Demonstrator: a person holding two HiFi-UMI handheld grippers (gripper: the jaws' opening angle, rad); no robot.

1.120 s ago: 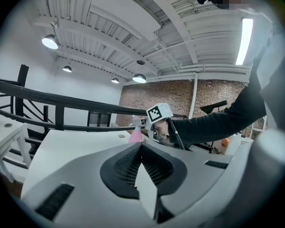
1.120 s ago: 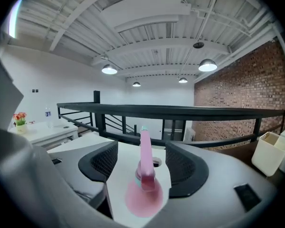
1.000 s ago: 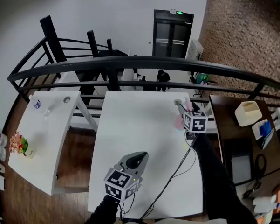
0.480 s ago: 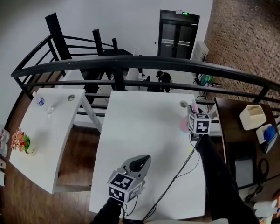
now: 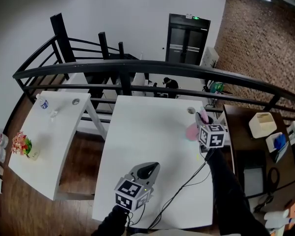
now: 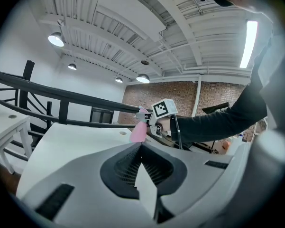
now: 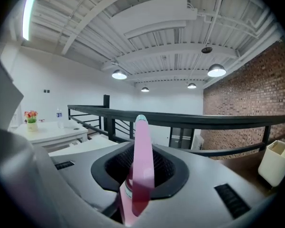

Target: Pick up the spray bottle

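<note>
- The right gripper point(image 7: 140, 194) was sitting wide open around the spray bottle point(image 5: 192, 131) a second ago. Now its jaws are closing, with the pink bottle pinched between them.
- The bottle is at the far right corner of the white table point(image 5: 147, 127) and looks tilted. It seems to be just coming off the tabletop, so the pick-up is probably nearly done, and a clean lift is all that's left.
- The right arm, in a dark sleeve, is stretched out along the table's right edge, with the gripper roughly level and dipped a bit.
- The left gripper point(image 5: 147, 168) hangs low over the near edge, fingers together with nothing in them, pointing toward the bottle.
</note>
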